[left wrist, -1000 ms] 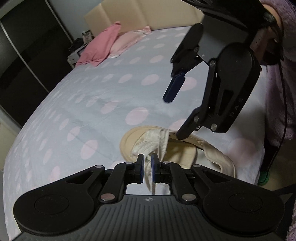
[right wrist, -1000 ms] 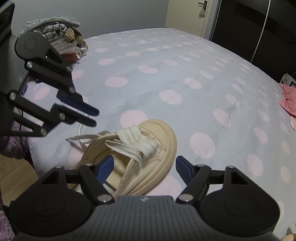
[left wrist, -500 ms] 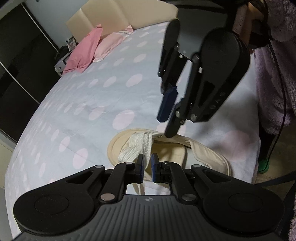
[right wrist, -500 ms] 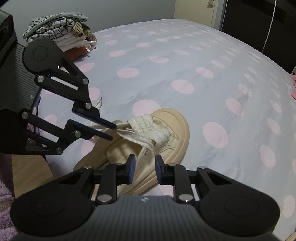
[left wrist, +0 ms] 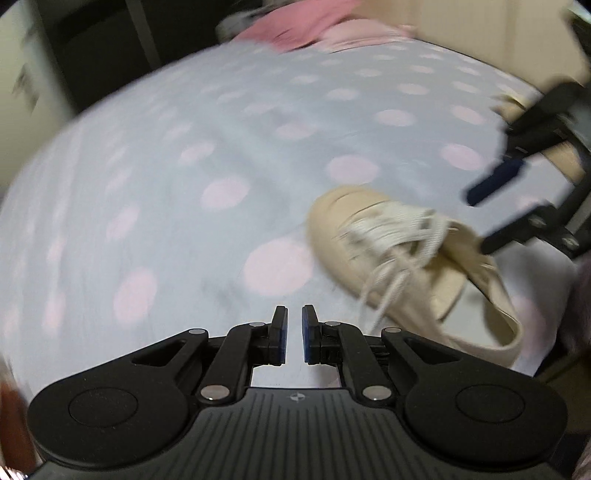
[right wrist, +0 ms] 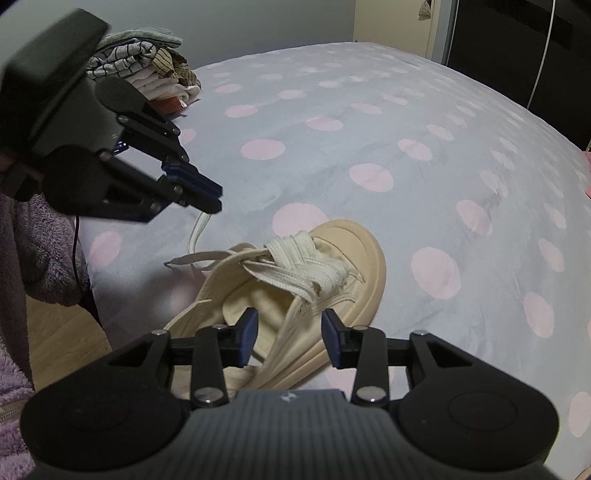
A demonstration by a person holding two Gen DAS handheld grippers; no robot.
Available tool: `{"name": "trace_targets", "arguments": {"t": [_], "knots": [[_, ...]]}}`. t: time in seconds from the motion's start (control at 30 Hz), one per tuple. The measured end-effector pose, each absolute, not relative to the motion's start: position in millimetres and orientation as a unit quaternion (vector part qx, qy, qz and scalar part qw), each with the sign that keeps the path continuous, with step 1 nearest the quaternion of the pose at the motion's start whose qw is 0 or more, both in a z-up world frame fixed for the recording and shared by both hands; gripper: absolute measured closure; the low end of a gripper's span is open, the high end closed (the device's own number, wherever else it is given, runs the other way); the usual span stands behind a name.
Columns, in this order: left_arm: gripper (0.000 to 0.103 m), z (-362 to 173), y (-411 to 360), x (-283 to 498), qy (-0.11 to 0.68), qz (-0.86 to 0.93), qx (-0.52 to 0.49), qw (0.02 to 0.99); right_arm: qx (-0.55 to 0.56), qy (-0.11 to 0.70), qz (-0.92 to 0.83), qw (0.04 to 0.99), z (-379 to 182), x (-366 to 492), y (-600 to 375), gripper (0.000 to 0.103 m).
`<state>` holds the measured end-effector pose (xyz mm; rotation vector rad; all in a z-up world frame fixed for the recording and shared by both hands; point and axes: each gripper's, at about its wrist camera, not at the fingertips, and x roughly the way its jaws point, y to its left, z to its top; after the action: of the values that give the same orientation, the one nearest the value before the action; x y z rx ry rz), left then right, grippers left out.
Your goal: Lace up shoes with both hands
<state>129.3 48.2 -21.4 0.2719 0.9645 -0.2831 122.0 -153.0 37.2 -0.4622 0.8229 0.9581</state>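
- Beige canvas platform shoe [right wrist: 295,291] is lying on my dotted grey bedspread [right wrist: 369,140].
- Left gripper [right wrist: 210,199] is pinching its flat white lace [right wrist: 197,230].
- Right gripper [right wrist: 289,334] is hovering open over the shoe.

A: The left wrist view is looking all smeary. The pink things [left wrist: 295,26] at the far end of the bed [left wrist: 184,147] are just blurring into a blob.

B: And the right gripper [left wrist: 491,218] is getting cut off by the edge there (only its tips are showing).

A: The shoe [right wrist: 343,258] heel is hiding under the gripper body in the right view.
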Motion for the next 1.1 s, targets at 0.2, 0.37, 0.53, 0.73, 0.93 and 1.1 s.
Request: {"name": "trace_targets", "arguments": {"t": [0.2,0.37,0.53,0.73,0.93,1.1], "knots": [[0.097,-41,102,143,0.529,-0.068,-0.026,0.845,-0.216,0.381,0.443,0.782,37,122,-151,0.056],[0.097,-59,124,144,0.549,-0.038,-0.088,0.831,-0.222,0.379,0.446,0.780,38,121,-149,0.054],[0.084,-72,126,147,0.544,-0.019,-0.088,0.834,-0.224,0.378,0.448,0.779,39,121,-145,0.051],[0.080,-80,123,155,0.536,0.001,-0.065,0.841,-0.227,0.380,0.446,0.778,38,123,-142,0.050],[0.099,-85,113,159,0.536,0.000,-0.019,0.844,-0.228,0.388,0.436,0.779,37,126,-143,0.050],[0.101,-79,107,157,0.528,-0.006,-0.003,0.849,-0.228,0.388,0.435,0.780,37,124,-143,0.050]]}}
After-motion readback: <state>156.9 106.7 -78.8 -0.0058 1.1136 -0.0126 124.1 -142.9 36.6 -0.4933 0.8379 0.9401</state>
